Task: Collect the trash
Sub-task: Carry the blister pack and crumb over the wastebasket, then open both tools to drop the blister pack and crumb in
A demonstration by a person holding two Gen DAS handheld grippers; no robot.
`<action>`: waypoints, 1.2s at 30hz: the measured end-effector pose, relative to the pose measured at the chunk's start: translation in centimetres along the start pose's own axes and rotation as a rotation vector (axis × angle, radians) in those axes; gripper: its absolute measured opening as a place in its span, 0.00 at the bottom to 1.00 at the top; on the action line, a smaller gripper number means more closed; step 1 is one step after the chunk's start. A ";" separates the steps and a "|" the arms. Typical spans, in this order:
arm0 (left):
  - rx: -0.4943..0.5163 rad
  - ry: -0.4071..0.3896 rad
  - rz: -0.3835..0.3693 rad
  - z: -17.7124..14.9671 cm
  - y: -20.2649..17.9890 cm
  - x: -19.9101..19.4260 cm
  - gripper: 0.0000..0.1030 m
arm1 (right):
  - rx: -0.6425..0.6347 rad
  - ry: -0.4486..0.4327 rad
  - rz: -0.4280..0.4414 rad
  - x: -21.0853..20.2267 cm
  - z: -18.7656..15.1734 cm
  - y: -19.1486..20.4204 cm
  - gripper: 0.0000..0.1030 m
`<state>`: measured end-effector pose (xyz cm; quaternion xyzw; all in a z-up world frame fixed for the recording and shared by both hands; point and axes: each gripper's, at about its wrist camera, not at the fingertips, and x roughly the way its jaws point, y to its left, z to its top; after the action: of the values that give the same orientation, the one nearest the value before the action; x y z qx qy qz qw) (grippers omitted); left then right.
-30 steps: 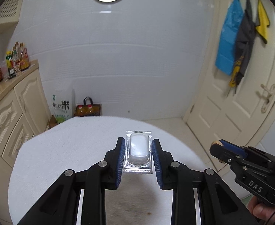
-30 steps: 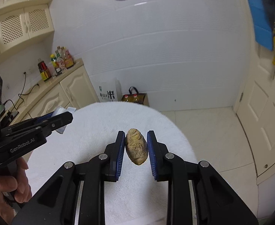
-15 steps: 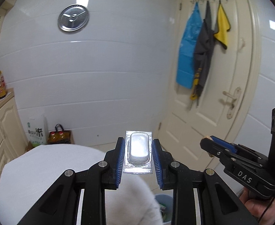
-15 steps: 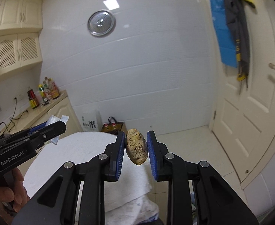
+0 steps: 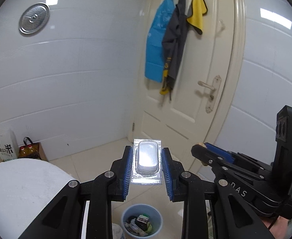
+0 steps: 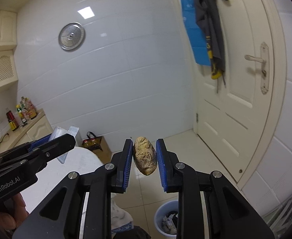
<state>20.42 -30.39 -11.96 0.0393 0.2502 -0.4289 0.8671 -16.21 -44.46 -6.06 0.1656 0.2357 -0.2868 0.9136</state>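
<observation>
While both grippers are loaded and held in the air, we read this step as the carry to the blue waste bin (image 5: 142, 222), which stands on the tiled floor and already contains mixed rubbish.

The left gripper (image 5: 147, 164) is clamped on a clear plastic blister pack (image 5: 147, 159). The pack's long axis runs forward along the fingers, and its flat flange projects past the fingertips. In the left wrist view, the bin opening lies directly below this gripper, between its two arms.

The right gripper (image 6: 144, 156) is clamped on a brown, rough, oval husk (image 6: 145, 156); we cannot identify it more closely. Its long axis is roughly vertical, slightly tilted, and its lower end hangs below the pads. In the right wrist view, the bin (image 6: 166, 222) lies below and to the right of this gripper, partly hidden by the right finger arm.

We therefore judge the left gripper to be the better aligned for release. The right gripper needs a shift to its right before it opens. The white round table (image 5: 20, 187) is to the left of both grippers.
</observation>
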 end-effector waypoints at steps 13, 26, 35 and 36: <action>-0.031 0.306 -0.014 -2.3 0.9 13.2 0.24 | 0.189 0.223 -0.026 9.4 -5.7 -9.2 0.23; -0.064 0.655 -0.021 -5.6 3.2 25.6 0.25 | 0.431 0.493 -0.013 19.3 -15.4 -16.5 0.25; -0.019 0.680 0.053 -3.9 3.3 29.4 0.92 | 0.540 0.531 -0.036 21.0 -17.7 -19.2 0.71; -0.012 0.675 0.066 -3.7 3.4 29.4 0.94 | 0.542 0.527 -0.041 21.0 -17.6 -19.2 0.78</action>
<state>36.40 -48.52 -29.42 0.1821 0.5242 -0.3620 0.7490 -18.52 -61.11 -35.00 0.4648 0.3814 -0.3047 0.7387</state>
